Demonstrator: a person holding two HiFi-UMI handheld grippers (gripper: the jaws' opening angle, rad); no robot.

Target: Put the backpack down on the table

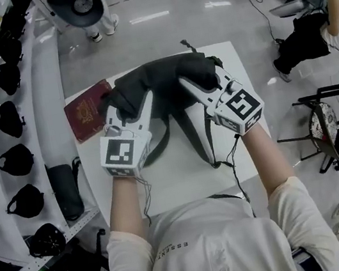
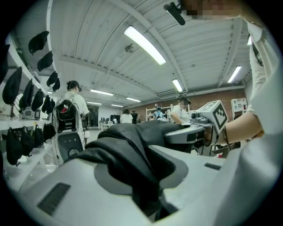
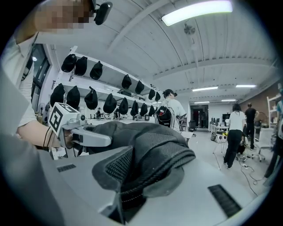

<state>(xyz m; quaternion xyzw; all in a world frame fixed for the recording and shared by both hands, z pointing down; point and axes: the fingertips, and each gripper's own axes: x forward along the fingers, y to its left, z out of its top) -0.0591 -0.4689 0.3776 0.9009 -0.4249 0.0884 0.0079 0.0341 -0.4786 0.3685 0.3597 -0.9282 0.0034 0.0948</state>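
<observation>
Head view is the only one that gives the layout: a white table (image 1: 178,185) in the middle of a shiny floor, and a long white shelf (image 1: 44,89) running down the left with a row of black caps (image 1: 9,119). The black backpack (image 1: 166,80) sits over the far half of the table with its straps (image 1: 178,130) trailing toward the near edge; can't tell from up there whether its base actually rests on the top.

The left gripper (image 1: 128,103) has the left end of the bag and the right gripper (image 1: 202,80) the right end. From above, the bag's own bulk covers the tips, so you need the gripper views for the pinch. The left gripper view shows smooth dark fabric (image 2: 132,150) squeezed in a narrow gap between its white jaws; the right gripper view shows a padded mesh fold (image 3: 150,150) clamped the same way. Each one also catches the other gripper across the bag (image 2: 199,128) (image 3: 75,128).

Smaller stuff: a dark red booklet (image 1: 89,110) lies on the table's far left corner, touching the bag's left side. There's a stool (image 1: 323,121) off to the right and a seated person (image 1: 324,20) far right. The gripper views add standing people (image 3: 233,132) and ceiling strip lights (image 2: 146,44), which the head view never shows.
</observation>
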